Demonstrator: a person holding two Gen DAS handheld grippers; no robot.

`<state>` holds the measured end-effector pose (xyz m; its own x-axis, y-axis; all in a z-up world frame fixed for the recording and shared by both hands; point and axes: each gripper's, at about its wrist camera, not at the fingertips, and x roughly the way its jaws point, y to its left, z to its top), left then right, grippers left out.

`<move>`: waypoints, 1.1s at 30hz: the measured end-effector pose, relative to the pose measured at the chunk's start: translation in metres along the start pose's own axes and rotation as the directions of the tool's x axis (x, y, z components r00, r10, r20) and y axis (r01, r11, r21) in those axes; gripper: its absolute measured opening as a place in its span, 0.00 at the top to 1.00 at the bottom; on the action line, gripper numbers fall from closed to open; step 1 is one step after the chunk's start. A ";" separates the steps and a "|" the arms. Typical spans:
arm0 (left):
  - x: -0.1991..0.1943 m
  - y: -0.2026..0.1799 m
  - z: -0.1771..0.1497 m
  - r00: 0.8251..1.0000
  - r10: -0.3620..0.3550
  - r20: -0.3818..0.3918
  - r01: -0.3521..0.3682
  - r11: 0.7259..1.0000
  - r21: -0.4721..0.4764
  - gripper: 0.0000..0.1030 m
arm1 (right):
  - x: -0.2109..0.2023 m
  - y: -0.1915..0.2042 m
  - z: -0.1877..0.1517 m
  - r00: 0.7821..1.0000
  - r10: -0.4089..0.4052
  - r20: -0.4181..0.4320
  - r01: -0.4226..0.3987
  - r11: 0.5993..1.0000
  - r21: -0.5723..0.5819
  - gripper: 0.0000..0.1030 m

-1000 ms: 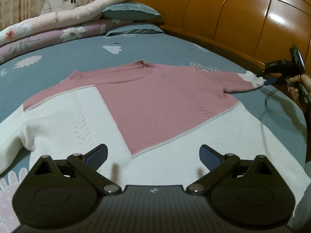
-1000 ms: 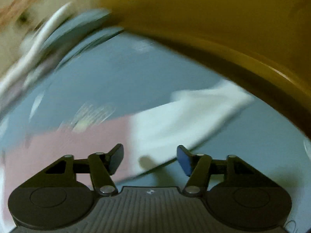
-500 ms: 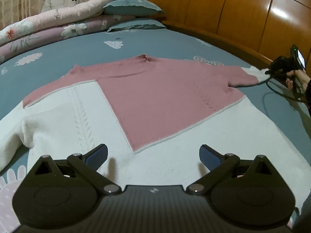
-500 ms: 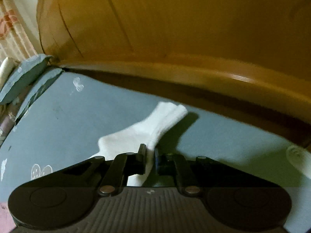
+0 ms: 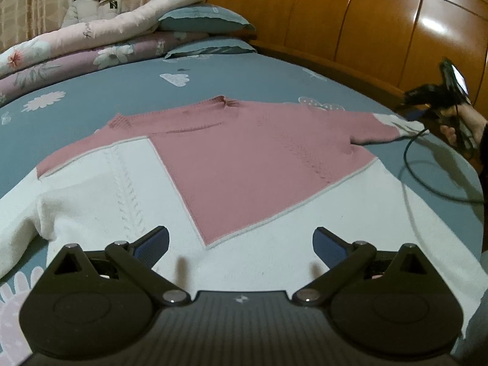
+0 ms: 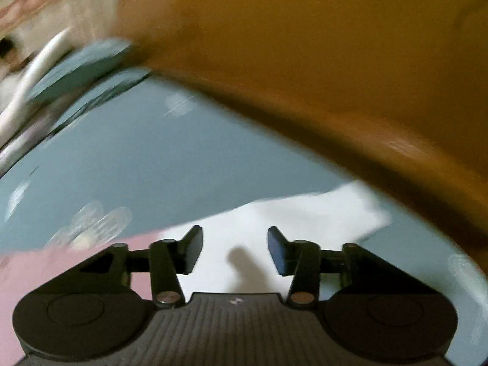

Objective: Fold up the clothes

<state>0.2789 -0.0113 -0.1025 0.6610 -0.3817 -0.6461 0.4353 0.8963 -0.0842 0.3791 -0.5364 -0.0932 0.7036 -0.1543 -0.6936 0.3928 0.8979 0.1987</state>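
A pink and white knitted sweater (image 5: 250, 164) lies spread flat on the blue-grey bedsheet (image 5: 128, 91). My left gripper (image 5: 241, 242) hovers open over its white hem, nothing between the fingers. The sweater's white right cuff (image 5: 402, 125) lies near the headboard, and the right gripper (image 5: 422, 113) shows just beyond it in a person's hand. In the blurred right wrist view, my right gripper (image 6: 235, 250) is above the white cuff (image 6: 292, 213), jaws opening, with the cuff lying below them and not pinched. The pink sleeve (image 6: 61, 262) shows at lower left.
A wooden headboard (image 5: 366, 30) runs along the right side. Pillows (image 5: 207, 21) and rolled floral quilts (image 5: 76, 52) lie at the far end, with a person in a white jacket (image 5: 94, 3) behind them. A black cable (image 5: 427, 183) loops over the sheet at the right.
The right gripper shut over the cuff half a second ago and has since opened and pulled back, with the cuff left flat. The left gripper has stayed still and open.
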 end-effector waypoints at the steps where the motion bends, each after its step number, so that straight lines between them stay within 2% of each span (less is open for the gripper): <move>1: 0.001 0.000 0.000 1.000 0.000 -0.002 0.000 1.000 0.000 0.03 | 0.005 0.008 -0.003 0.999 0.034 -0.029 -0.035 0.999 -0.040 0.49; 4: 0.002 0.000 -0.001 1.000 -0.001 -0.008 0.001 1.000 0.002 0.03 | 0.021 0.030 -0.011 0.986 0.116 -0.118 -0.133 0.979 -0.156 0.49; 6: 0.003 0.000 -0.002 1.000 0.001 -0.010 -0.001 1.000 0.004 0.03 | 0.033 0.028 -0.010 0.992 0.065 -0.109 -0.090 0.968 -0.236 0.49; 7: 0.003 0.000 -0.002 1.000 0.001 -0.011 -0.001 1.000 0.004 0.03 | 0.036 0.024 -0.008 0.994 0.062 -0.087 -0.081 0.968 -0.238 0.49; 12: 0.003 -0.001 -0.002 1.000 -0.002 -0.010 0.002 1.000 0.006 0.03 | 0.045 -0.018 0.016 0.998 -0.002 -0.060 -0.001 0.999 -0.054 0.50; 14: 0.002 -0.002 -0.002 1.000 -0.003 -0.009 0.003 1.000 0.008 0.03 | 0.040 -0.008 0.022 0.998 -0.013 -0.062 0.010 0.999 -0.050 0.48; 16: 0.001 -0.002 -0.003 1.000 -0.005 -0.007 0.005 1.000 0.009 0.03 | 0.030 0.011 0.016 0.992 0.073 -0.099 -0.080 0.994 -0.069 0.48; 19: 0.001 -0.003 -0.003 1.000 -0.006 -0.007 0.006 1.000 0.012 0.03 | 0.014 0.036 0.005 0.961 0.229 -0.156 -0.243 0.967 -0.074 0.47; 22: -0.001 -0.003 -0.002 1.000 -0.012 -0.002 0.012 1.000 0.015 0.03 | 0.025 0.056 0.003 0.938 0.280 -0.205 -0.295 0.954 -0.048 0.42; 23: -0.001 -0.003 -0.002 1.000 -0.012 -0.001 0.012 1.000 0.014 0.03 | 0.036 0.060 0.006 0.942 0.257 -0.216 -0.275 0.960 -0.054 0.42; 25: 0.000 -0.002 -0.001 1.000 -0.009 -0.001 0.009 1.000 0.008 0.03 | 0.055 0.066 0.006 0.962 0.161 -0.221 -0.186 0.977 -0.100 0.42; 29: 0.002 -0.002 -0.002 1.000 -0.005 -0.008 0.005 1.000 0.005 0.03 | 0.080 0.069 0.014 0.987 0.103 -0.124 -0.122 0.981 -0.152 0.41; 30: 0.002 -0.003 -0.002 1.000 -0.003 -0.009 0.003 1.000 0.005 0.03 | 0.086 0.072 0.017 0.990 0.093 -0.110 -0.110 0.981 -0.159 0.37; 33: -0.002 -0.004 -0.001 1.000 -0.010 0.002 0.010 1.000 0.011 0.03 | 0.086 0.077 0.022 0.989 0.088 -0.121 -0.107 0.981 -0.161 0.33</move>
<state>0.2749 -0.0141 -0.1011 0.6578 -0.3915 -0.6435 0.4485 0.8899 -0.0829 0.4824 -0.4892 -0.1223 0.6588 -0.0242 -0.7520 0.2148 0.9639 0.1572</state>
